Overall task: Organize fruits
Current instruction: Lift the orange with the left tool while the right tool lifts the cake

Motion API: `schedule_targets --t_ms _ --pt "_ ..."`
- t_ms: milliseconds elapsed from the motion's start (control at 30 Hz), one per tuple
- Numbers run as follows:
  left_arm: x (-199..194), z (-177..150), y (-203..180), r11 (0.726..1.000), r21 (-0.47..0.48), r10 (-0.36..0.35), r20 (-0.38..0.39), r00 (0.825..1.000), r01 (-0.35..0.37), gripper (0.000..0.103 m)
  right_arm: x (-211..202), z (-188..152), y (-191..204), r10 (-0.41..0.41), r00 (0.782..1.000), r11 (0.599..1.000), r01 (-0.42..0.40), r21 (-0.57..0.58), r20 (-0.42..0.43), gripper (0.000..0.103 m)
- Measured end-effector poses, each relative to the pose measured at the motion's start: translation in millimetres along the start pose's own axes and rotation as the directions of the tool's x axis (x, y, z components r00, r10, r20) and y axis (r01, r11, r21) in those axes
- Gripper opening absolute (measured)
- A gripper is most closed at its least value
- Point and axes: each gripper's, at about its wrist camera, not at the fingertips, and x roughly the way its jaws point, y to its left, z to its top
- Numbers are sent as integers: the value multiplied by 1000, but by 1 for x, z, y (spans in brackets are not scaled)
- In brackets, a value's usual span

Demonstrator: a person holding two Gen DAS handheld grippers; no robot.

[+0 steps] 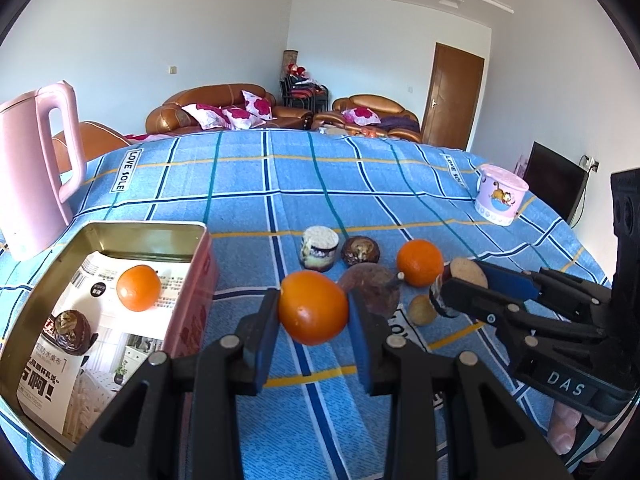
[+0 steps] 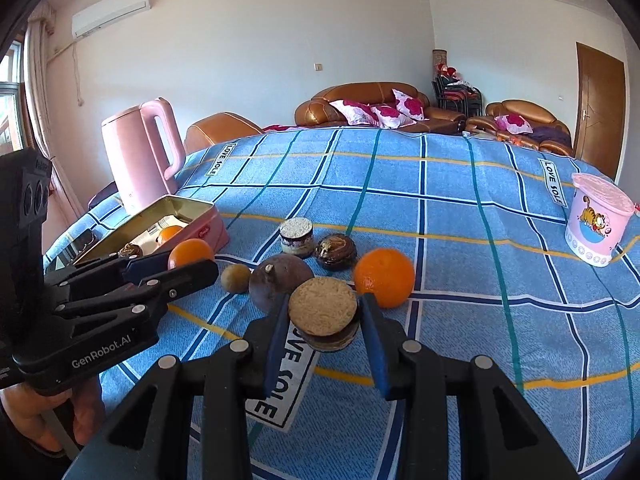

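1. Grippers are both carrying something above the blue checked tablecloth (image 1: 248, 184).
2. The left gripper (image 1: 314, 312) is clamping an orange (image 1: 313, 307) between its blue pads, jaws narrowed onto its sides, lifted clear of the cloth just right of the pink tin (image 1: 196, 304).
3. The right gripper (image 2: 325, 318) is pinching a short round jar with a crumbly tan top (image 2: 324, 312), also raised off the cloth.
4. The tin is sitting open at the left, holding a second orange (image 1: 139, 288) and a dark brown fruit (image 1: 72, 330) on printed paper.
5. Still lying on the cloth between the grippers are a third orange (image 1: 420, 263), a large dark purple fruit (image 2: 280, 282), a small tan fruit (image 2: 236, 278), another jar (image 1: 319, 248) and a brown shrivelled fruit (image 1: 360, 250).
6. A pink kettle (image 2: 140, 156) is standing behind the tin; a pink cartoon tub (image 2: 598, 220) is sitting far right.
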Motion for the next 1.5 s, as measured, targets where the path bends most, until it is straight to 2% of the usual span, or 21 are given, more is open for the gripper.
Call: schedule_targets --t_ms 567,1500 --pt "-13 -1 -1 1000 -1 28 75 997 -28 35 -22 2 5 -16 987 1000 19 -20 162 38" --pt "-30 -3 -3 998 5 59 177 983 -61 35 -41 -4 11 -29 965 998 44 -50 260 38"
